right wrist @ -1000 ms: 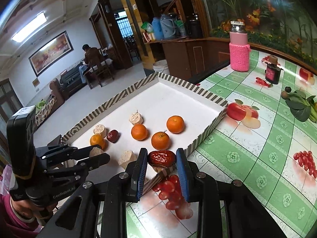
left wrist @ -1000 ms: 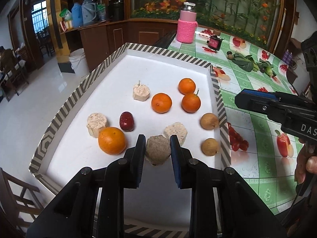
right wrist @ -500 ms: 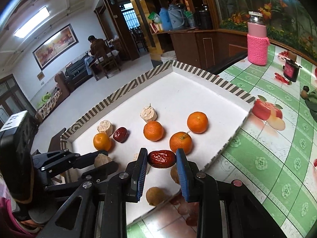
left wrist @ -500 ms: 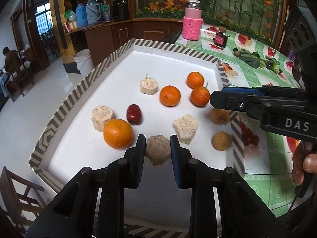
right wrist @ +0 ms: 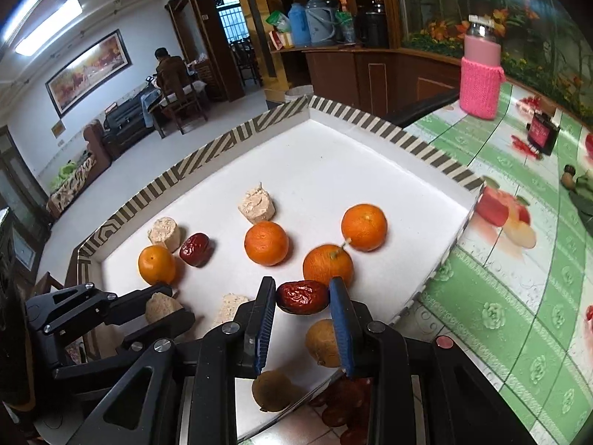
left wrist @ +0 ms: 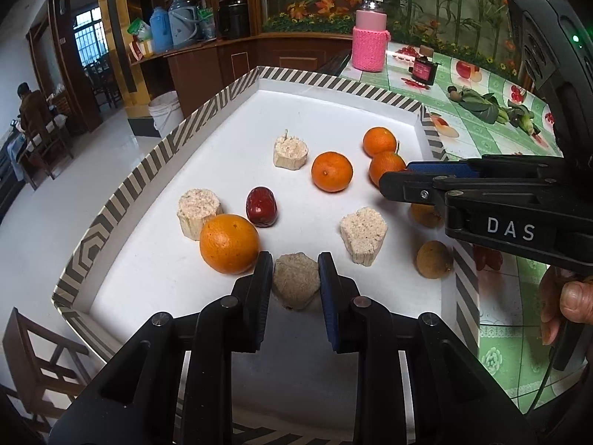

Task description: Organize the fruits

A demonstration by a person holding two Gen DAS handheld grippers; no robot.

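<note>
Left gripper (left wrist: 295,282): lower centre of the left view, jaws closed on a beige chunk (left wrist: 296,280) held over the near part of the tray (left wrist: 155,150). The same gripper appears at lower left of the right view (right wrist: 163,306), chunk between its fingers.

Right gripper (right wrist: 302,296): lower centre of the right view, jaws closed on a red date (right wrist: 303,297), lengthwise across the gap, over the tray's near right part. In the left view it enters from the right edge, its tip just in front of an orange.

Tray: white floor, striped rim, fills mid-frame in both views.

Contents, left view:
- Large orange (left wrist: 229,243), lower left, just beside the left finger.
- Second date (left wrist: 261,206), just above that orange.
- Beige chunk (left wrist: 199,212), left of the date, touching the large orange.
- Beige chunk (left wrist: 290,152), upper centre.
- Beige chunk (left wrist: 364,234), right of centre.
- Three small oranges, upper right: one (left wrist: 331,171) centre, one (left wrist: 379,142) behind, one (left wrist: 385,167) partly hidden by the right gripper.
- Two brown round fruits near the right rim: one (left wrist: 434,259) clear, one (left wrist: 424,214) mostly hidden under the gripper.

Off tray: green fruit-print tablecloth (right wrist: 519,296) at right; pink-sleeved bottle (right wrist: 480,81) upper right.
</note>
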